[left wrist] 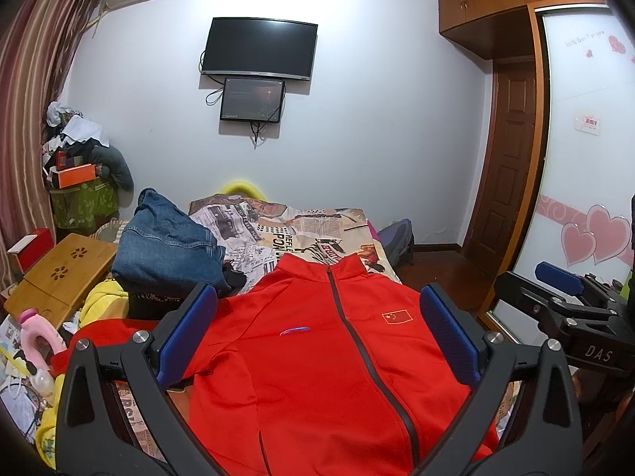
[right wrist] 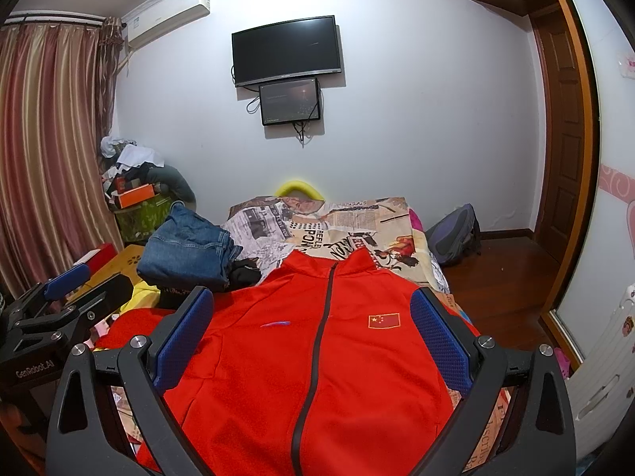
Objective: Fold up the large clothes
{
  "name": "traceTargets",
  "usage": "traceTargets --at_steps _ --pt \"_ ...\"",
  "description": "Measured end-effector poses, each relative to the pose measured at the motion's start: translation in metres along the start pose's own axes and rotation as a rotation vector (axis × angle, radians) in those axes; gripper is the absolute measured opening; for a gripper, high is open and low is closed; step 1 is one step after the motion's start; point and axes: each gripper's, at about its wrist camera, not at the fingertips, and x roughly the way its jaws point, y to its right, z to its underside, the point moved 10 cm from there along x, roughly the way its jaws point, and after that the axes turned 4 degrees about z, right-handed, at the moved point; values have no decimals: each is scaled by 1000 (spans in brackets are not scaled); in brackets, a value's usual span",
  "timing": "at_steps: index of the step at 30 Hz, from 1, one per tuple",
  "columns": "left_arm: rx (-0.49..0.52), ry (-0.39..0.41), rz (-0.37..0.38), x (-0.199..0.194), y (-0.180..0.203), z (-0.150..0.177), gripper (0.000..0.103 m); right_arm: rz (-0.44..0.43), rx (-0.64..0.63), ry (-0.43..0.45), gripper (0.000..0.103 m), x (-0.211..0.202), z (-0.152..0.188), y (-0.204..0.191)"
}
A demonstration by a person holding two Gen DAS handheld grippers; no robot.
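Both my grippers, left (left wrist: 315, 331) and right (right wrist: 311, 335), hover with jaws wide apart over the red jacket (left wrist: 317, 365) at lower centre; folded jeans (left wrist: 168, 244) sit mid-left.

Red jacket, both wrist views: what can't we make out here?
- Red jacket hem: cut off by the bottom edge and the gripper frames in both views.
- Its sleeves: the one by the yellow cloth runs behind the left gripper; the other lies behind a right gripper finger.
- Black item beside the jeans: too dark to identify.
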Motion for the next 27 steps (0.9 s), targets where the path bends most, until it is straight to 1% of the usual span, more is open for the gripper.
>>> traceTargets --at_steps 19,27 --pt "-5 -19 7 7 -3 3 103 2 -11 -13 99 4 -2 1" --pt "-20 -17 -17 13 -17 2 103 6 -14 -31 99 12 -2 3"
